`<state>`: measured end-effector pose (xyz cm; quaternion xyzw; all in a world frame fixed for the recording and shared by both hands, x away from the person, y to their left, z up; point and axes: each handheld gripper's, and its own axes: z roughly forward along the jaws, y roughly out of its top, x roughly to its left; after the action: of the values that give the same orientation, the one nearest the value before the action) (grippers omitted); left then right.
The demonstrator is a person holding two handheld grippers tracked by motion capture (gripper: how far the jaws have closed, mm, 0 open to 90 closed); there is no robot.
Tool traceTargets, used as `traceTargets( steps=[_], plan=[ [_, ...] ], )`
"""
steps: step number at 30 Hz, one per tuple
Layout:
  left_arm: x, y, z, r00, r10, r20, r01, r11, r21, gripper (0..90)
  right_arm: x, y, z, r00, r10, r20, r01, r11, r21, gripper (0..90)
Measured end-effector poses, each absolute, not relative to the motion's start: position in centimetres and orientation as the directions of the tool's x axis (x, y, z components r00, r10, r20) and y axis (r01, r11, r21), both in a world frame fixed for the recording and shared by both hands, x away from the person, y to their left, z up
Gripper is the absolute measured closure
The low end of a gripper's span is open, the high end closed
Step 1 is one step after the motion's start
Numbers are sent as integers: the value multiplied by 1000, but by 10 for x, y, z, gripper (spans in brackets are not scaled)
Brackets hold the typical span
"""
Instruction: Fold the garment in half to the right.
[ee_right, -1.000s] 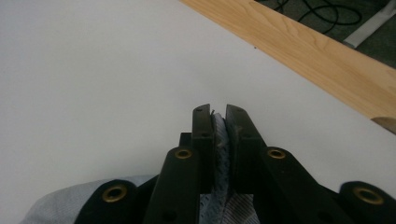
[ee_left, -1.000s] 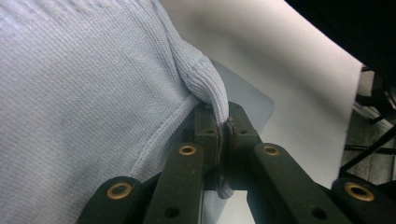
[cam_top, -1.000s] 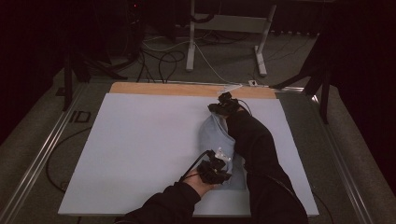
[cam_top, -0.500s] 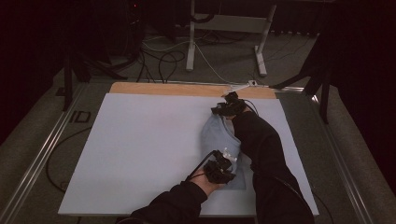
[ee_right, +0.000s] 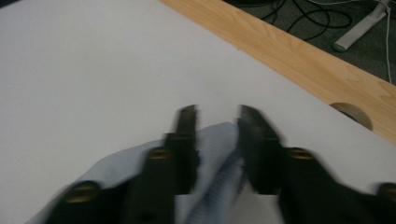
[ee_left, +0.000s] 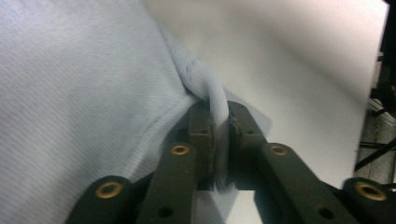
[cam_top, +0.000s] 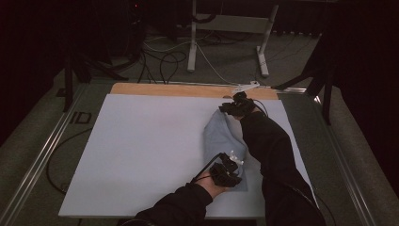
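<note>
High view: light blue cloth (cam_top: 221, 141) lies on the white sheet (cam_top: 141, 150), toward 4 o'clock of its centre, between both grippers. Left gripper (cam_top: 230, 165) at the cloth's near end; left gripper view shows its jaws pinching a cloth fold (ee_left: 218, 105). Right gripper (cam_top: 231, 108) at the far end, 12 o'clock; right gripper view, blurred, shows jaws spread, cloth edge (ee_right: 219, 135) between them.

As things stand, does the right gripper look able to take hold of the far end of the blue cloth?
Probably yes. The right gripper has its jaws apart on either side of a raised fold of the cloth, with nothing between them and the fabric. The left gripper pinches the near end.
</note>
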<state>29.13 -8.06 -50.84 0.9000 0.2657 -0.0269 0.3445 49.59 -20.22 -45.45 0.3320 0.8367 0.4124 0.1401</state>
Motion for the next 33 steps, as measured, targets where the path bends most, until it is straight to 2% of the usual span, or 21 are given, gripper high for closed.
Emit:
traceTargets(
  steps=[3, 6, 7, 9, 19, 27, 33],
  plan=[
    [288, -83, -508, 860, 457, -227, 490, -614, 619, 760, 495, -194, -463, -741, 670, 31, 446, 458, 769, 895],
    [286, -85, -508, 869, 453, -199, 470, -629, 619, 766, 496, -190, -476, -738, 674, 33, 467, 474, 746, 898],
    [286, -86, -508, 870, 455, -192, 468, -637, 613, 820, 497, -189, -480, -737, 675, 33, 474, 481, 738, 899],
    [285, -87, -509, 871, 453, -189, 467, -645, 605, 848, 497, -188, -488, -736, 676, 31, 483, 492, 724, 899],
    [283, -88, -511, 871, 453, -190, 467, -644, 606, 850, 502, -194, -519, -702, 712, 31, 544, 507, 668, 900],
    [284, -90, -512, 873, 448, -196, 467, -647, 603, 850, 497, -192, -514, -713, 701, -2, 516, 528, 674, 896],
    [285, -90, -511, 869, 440, -225, 478, -634, 607, 813, 487, -201, -488, -723, 691, 9, 479, 493, 726, 698]
  ],
)
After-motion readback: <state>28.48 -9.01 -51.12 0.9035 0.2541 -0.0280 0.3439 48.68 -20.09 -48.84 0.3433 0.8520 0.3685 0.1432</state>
